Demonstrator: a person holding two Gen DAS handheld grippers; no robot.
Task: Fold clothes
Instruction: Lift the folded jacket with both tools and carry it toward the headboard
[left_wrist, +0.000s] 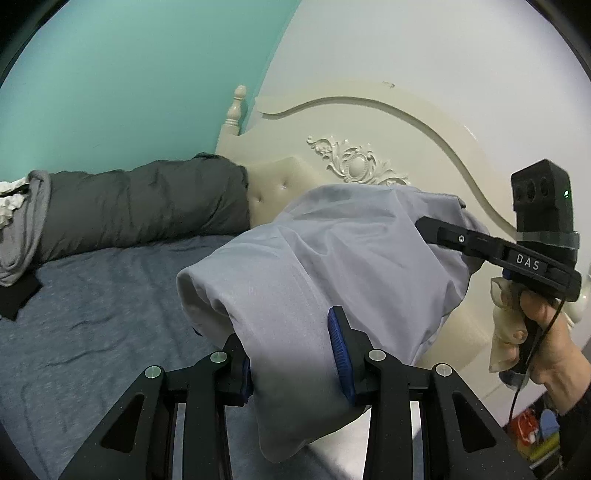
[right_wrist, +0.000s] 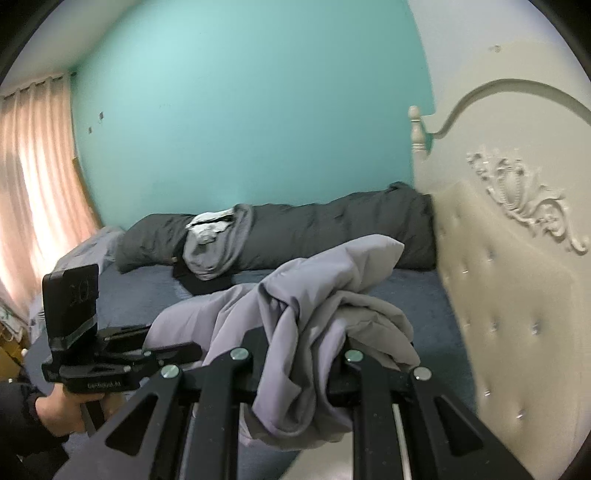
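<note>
The fingers (left_wrist: 338, 350) of the left gripper (left_wrist: 295, 369) are pinching a thick bundle of the light grey garment (left_wrist: 332, 251), its blue pads pressing the cloth from both sides, so the gap between them is being taken up by fabric rather than standing empty. The right gripper (right_wrist: 295, 354) is also gripping the same garment: folds of it are bunching between its narrowly set fingers and spilling over the black linkage, though the pads themselves are hidden under the cloth. In the left wrist view the right gripper (left_wrist: 480, 243) is showing from the side, with a person's hand (left_wrist: 543, 332) wrapped around its handle and the garment stretching between the two tools.

The garment is hanging in the air above the blue bed sheet (left_wrist: 92, 314), just in front of the cream headboard (left_wrist: 369, 122), not lying flat anywhere. Holding it at two separate places seems meant to lift it clear of the bed and let it fall open, so it can be spread before any fold is made. A dark grey rolled duvet (left_wrist: 147, 206) and a paler grey cloth (left_wrist: 26, 236) are lying along the turquoise wall (left_wrist: 129, 74), well apart from the working area, which is leaving the middle of the bed for laying the garment down. The folding itself looks not yet begun.
</note>
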